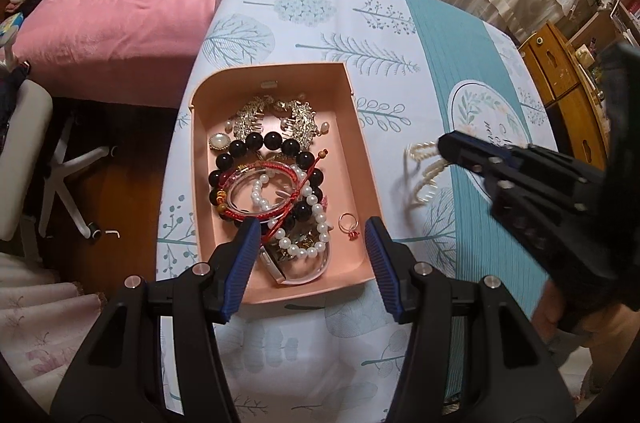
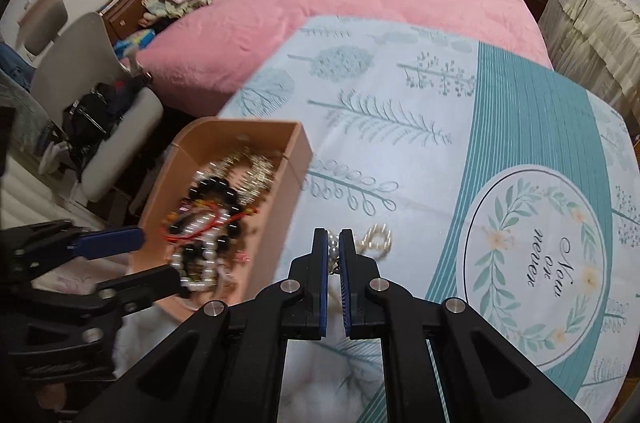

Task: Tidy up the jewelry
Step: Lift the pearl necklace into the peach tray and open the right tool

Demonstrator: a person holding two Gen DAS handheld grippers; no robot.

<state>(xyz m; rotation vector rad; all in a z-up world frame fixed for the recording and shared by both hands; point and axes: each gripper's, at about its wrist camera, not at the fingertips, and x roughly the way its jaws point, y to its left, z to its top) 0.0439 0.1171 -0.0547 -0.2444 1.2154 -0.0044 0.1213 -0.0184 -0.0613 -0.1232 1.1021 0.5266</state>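
Observation:
A pink open box (image 1: 200,159) on the table holds a heap of jewelry: a black bead bracelet (image 1: 256,143), a red cord bracelet (image 1: 280,183), a pearl strand (image 1: 316,223), gold leaf pieces (image 1: 276,115) and a small ring (image 1: 347,223). My left gripper (image 1: 310,247) is open and empty above the box's near end. My right gripper (image 2: 333,243) is shut on a pearl hair comb (image 2: 376,239), also seen in the left wrist view (image 1: 424,167), just above the tablecloth to the right of the box (image 2: 264,223).
The table wears a white and teal tablecloth (image 1: 440,35) with a round printed emblem (image 2: 540,255). A pink bed (image 1: 140,3) lies beyond. A white office chair (image 1: 24,159) stands left of the table. A wooden cabinet (image 1: 568,79) stands at the right.

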